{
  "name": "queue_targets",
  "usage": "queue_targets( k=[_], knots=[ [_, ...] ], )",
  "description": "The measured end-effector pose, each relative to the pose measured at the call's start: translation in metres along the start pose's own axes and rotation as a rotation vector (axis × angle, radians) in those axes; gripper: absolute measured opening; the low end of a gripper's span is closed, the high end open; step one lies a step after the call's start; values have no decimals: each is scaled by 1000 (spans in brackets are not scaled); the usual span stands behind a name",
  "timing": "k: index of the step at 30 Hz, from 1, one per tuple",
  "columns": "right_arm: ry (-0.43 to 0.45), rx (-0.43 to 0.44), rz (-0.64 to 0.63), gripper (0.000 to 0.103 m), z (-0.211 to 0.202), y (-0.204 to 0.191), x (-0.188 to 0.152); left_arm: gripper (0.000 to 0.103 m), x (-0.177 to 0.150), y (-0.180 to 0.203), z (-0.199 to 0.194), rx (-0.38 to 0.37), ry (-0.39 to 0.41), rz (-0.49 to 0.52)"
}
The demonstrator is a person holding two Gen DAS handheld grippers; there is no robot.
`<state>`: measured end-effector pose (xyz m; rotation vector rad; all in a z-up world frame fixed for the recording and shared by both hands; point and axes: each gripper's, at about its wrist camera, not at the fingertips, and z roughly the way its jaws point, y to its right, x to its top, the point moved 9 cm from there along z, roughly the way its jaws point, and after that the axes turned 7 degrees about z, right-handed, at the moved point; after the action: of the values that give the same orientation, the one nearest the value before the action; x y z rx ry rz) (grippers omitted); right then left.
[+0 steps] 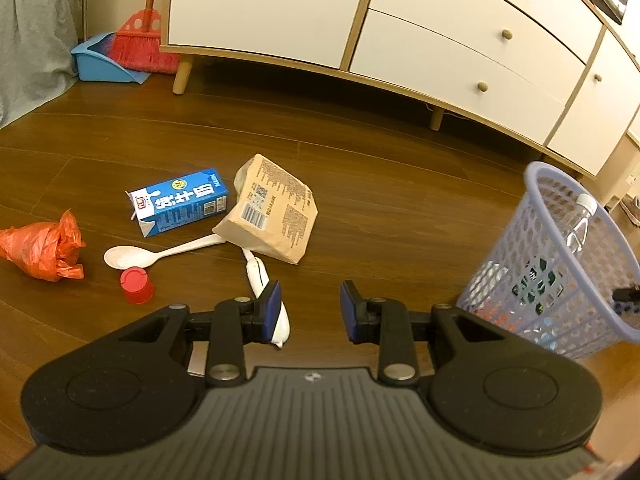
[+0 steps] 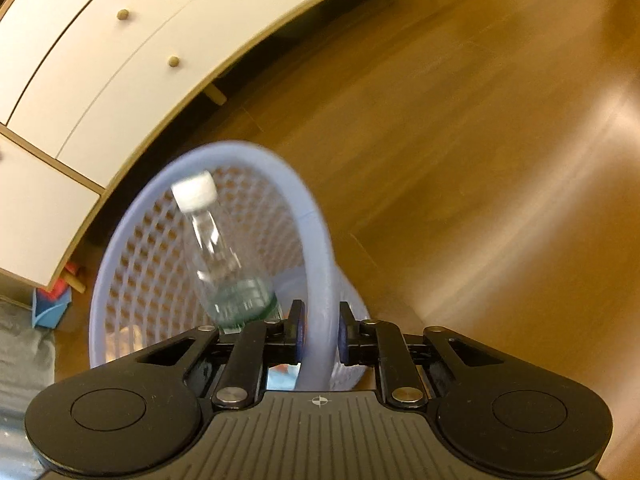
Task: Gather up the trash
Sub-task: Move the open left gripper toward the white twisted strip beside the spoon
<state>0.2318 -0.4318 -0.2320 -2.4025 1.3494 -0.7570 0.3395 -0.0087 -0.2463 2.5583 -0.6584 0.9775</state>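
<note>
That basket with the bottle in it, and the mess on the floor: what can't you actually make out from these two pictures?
- Basket bottom, both views: mesh wall and right gripper hide the items under the bottle.
- Bottle label, right wrist view: motion blur.
- White object, left wrist view: left gripper finger covers its lower end.
- Paper bag print: too small.
- Orange plastic bag: cut off by left edge.

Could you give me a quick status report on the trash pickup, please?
Left tool open, empty, low over floor. Right tool shut on basket rim. Bottle in basket. Milk carton, paper bag, spoon still out.
</note>
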Motion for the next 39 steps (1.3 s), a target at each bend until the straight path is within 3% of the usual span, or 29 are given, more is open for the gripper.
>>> queue_targets(
  k=[7, 14, 20, 26, 32, 39],
  knots=[
    [-32, -3, -118, 11, 16, -39, 6, 26, 2, -10, 3, 12, 0, -22],
    [-159, -4, -88, 16, -11, -9, -38, 26, -2, -13, -4, 17, 4, -10],
    [-251, 31, 1, 21, -23, 4, -53, 26, 1, -13, -9, 19, 14, -9],
    [-224, 43, 59, 20, -24, 3, -51, 26, 1, -8, -8, 11, 16, 4],
    [-123, 31, 108, 11, -8, -3, -16, 26, 0, -9, -1, 14, 7, -3],
    [-31, 36, -8, 10, 20, -55, 3, 26, -2, -18, 9, 22, -1, -20]
  ],
)
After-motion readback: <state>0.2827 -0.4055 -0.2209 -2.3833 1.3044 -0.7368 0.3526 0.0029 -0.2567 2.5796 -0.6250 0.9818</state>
